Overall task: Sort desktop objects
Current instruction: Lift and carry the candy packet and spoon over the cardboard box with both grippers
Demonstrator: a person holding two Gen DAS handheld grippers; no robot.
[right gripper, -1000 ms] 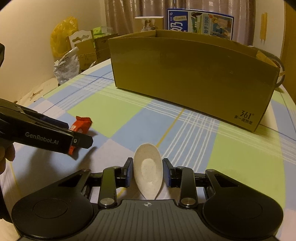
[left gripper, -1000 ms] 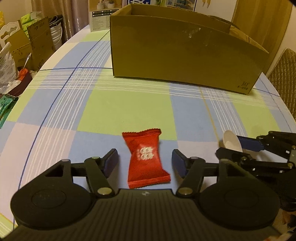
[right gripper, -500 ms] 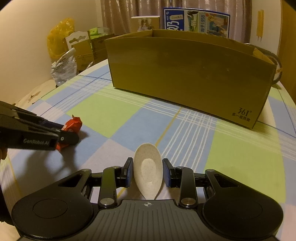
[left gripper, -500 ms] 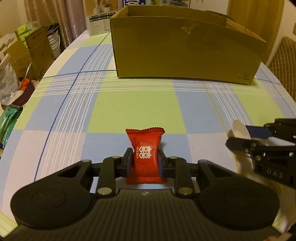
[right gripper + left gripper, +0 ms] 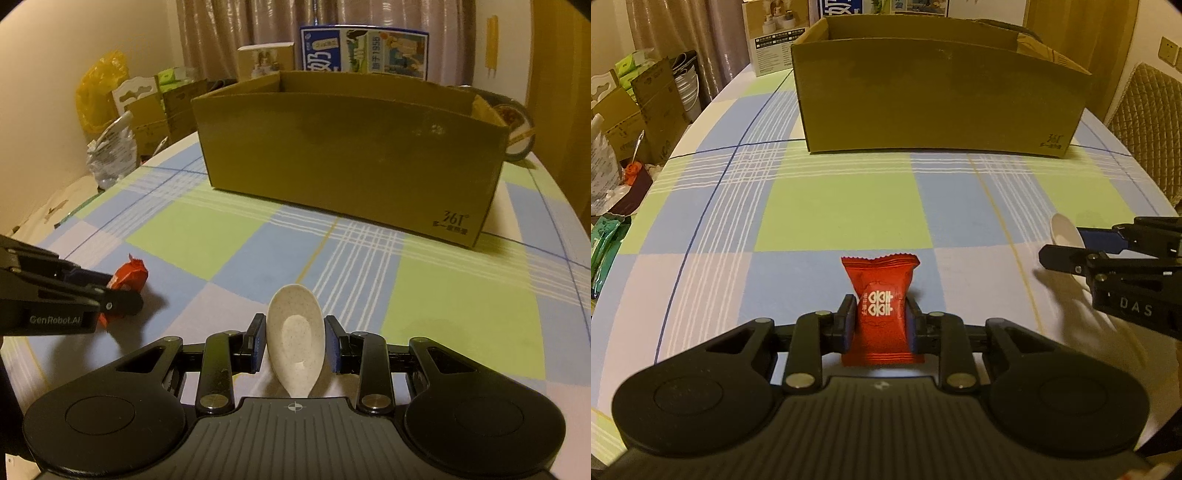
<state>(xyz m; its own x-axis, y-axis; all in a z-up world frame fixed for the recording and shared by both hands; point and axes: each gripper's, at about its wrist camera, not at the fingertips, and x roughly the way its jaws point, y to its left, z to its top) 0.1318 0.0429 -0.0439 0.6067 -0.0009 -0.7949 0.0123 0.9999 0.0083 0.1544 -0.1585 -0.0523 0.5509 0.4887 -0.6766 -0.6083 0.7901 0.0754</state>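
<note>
A red candy packet (image 5: 881,306) with white print stands between the pads of my left gripper (image 5: 880,325), which is shut on it just above the checked tablecloth. From the right wrist view the same packet (image 5: 127,275) shows at the left in the left gripper (image 5: 122,295). My right gripper (image 5: 295,347) is shut on a speckled white spoon (image 5: 295,339), bowl pointing forward. In the left wrist view the spoon (image 5: 1065,229) pokes out of the right gripper (image 5: 1071,240) at the right edge.
A large open cardboard box (image 5: 938,96) stands at the back of the table (image 5: 842,206); it is also in the right wrist view (image 5: 351,155). Printed cartons (image 5: 364,51) stand behind it, a tape roll (image 5: 517,129) to its right. Boxes and bags (image 5: 635,110) crowd the left, a chair (image 5: 1148,122) the right.
The left gripper's jaws closed from wide open onto the red candy packet, which now stands upright between the pads. The right gripper kept its hold on the spoon.
</note>
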